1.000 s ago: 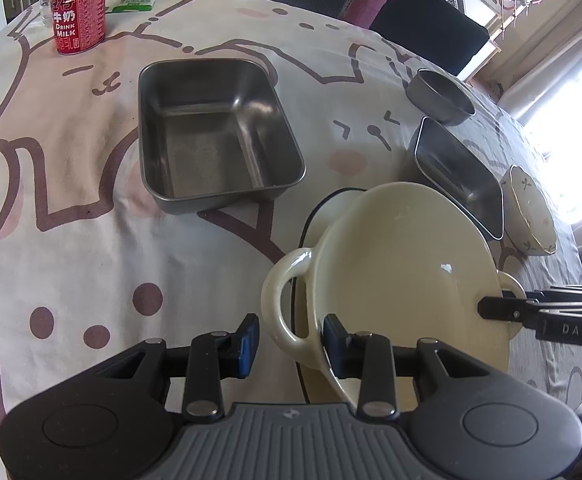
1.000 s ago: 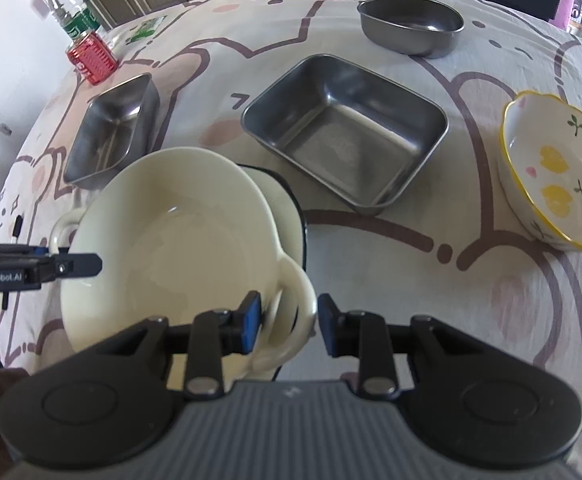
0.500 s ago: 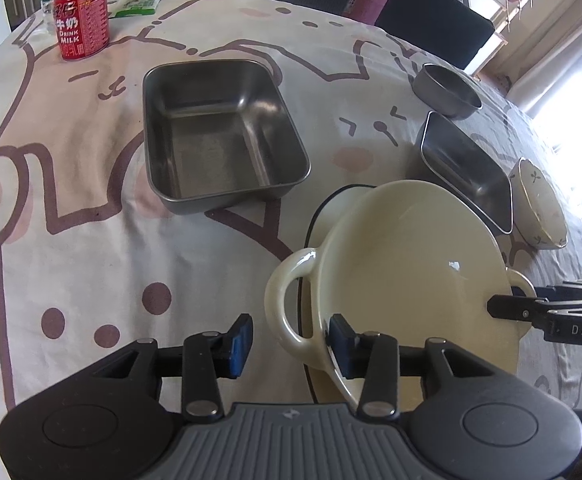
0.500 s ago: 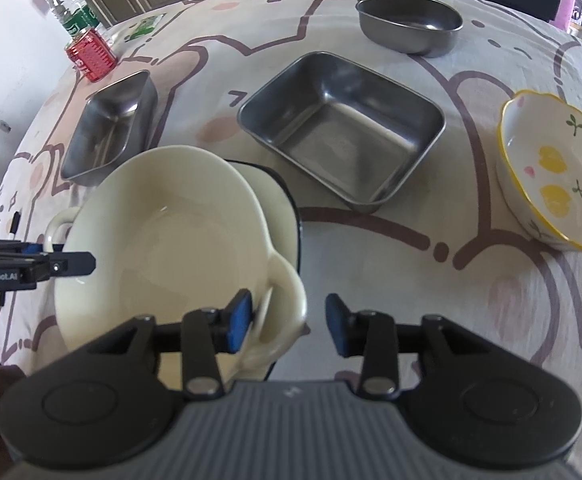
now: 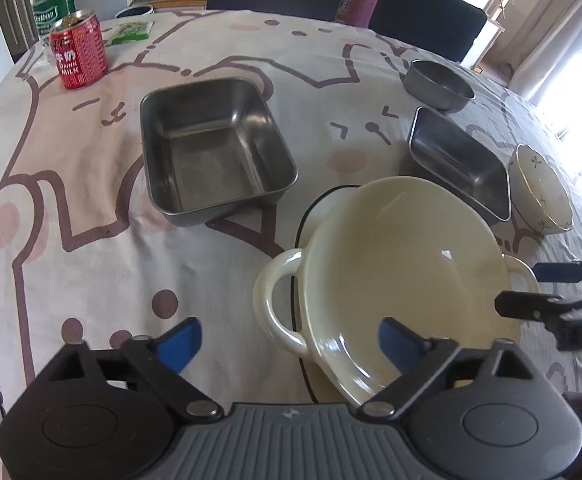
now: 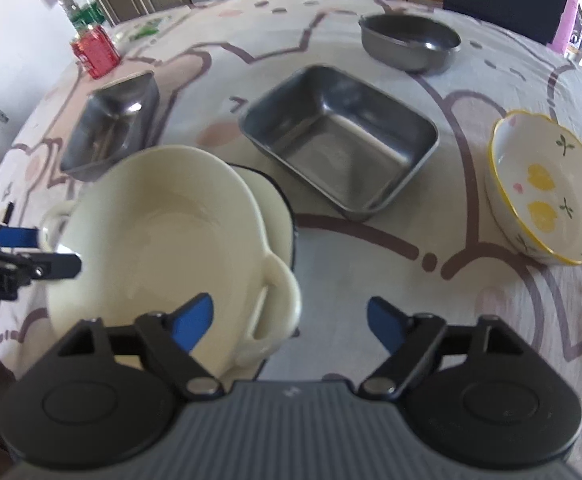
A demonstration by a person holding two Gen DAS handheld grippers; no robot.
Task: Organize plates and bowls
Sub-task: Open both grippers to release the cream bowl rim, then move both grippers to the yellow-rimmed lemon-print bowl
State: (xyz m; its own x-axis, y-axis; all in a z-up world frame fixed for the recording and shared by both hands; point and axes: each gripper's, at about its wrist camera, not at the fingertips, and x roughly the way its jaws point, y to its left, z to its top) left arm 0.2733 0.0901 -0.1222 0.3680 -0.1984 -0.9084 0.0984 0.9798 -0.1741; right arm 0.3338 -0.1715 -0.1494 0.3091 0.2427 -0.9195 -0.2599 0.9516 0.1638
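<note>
We have just been opening both the left gripper [image 5: 289, 338] and right gripper [image 6: 289, 320], fingers apart around the handles, leaving the cream bowl [image 5: 403, 264] on the black-rimmed plate [image 6: 279, 208]; next we likely lift clear.

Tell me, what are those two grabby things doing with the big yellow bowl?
A person holds a left gripper and a right gripper, one at each handle of the cream bowl. Both have just opened their fingers and let go. The bowl sits on a dark-rimmed plate, with metal trays waiting nearby.
</note>
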